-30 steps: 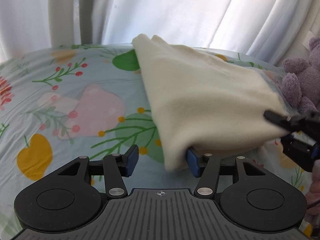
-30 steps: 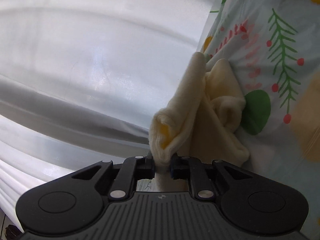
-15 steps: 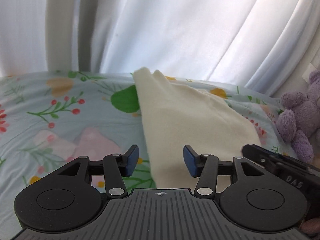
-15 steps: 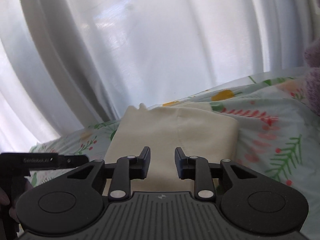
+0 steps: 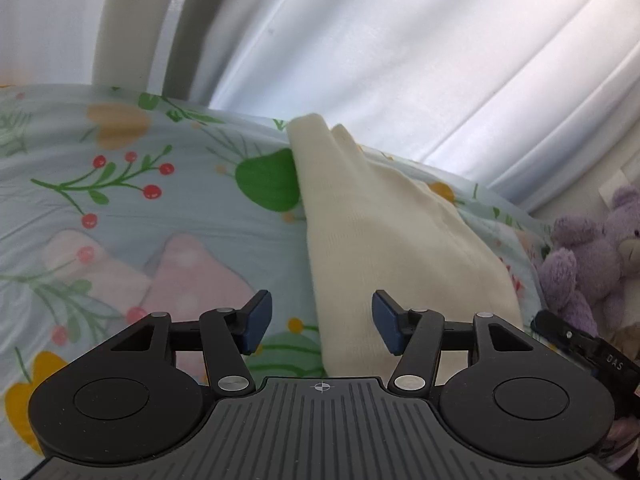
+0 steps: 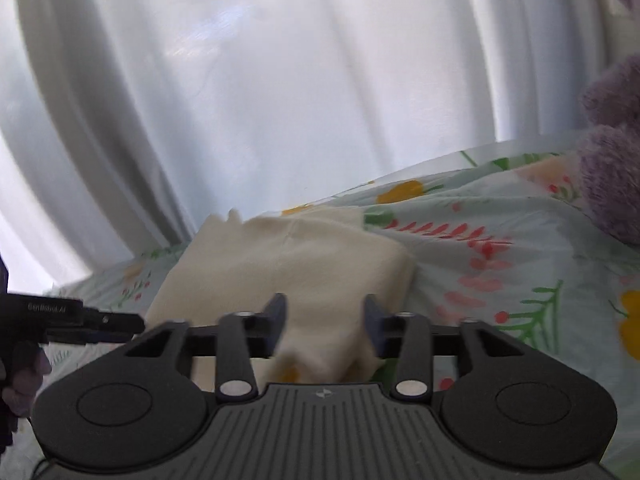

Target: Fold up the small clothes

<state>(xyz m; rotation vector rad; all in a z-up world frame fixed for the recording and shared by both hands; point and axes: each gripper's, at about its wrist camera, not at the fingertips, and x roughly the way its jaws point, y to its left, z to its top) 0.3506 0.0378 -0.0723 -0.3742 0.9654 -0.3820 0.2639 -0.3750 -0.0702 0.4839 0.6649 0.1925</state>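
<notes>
With cream garment [image 5: 384,240] lying folded near bed's [image 5: 120,208] far edge, press flat next. Both grippers, L [image 5: 322,326] & R [image 6: 324,326], spread wide, holding nothing.

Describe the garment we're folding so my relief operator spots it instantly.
Find the floral bedsheet below the white curtain. On it, left of the purple teddy bear, lies the cream garment, folded flat. It is the only plain, unpatterned fabric there.

1. Cream garment [image 5: 384,240]: soft, matt knit cloth.
2. Bed sheet [image 5: 120,208]: smooth printed cotton-like cloth.
3. Left gripper [image 5: 322,322]: matt black plastic, shiny metal rivets.
4. Purple teddy [image 5: 588,264]: fuzzy plush.
</notes>
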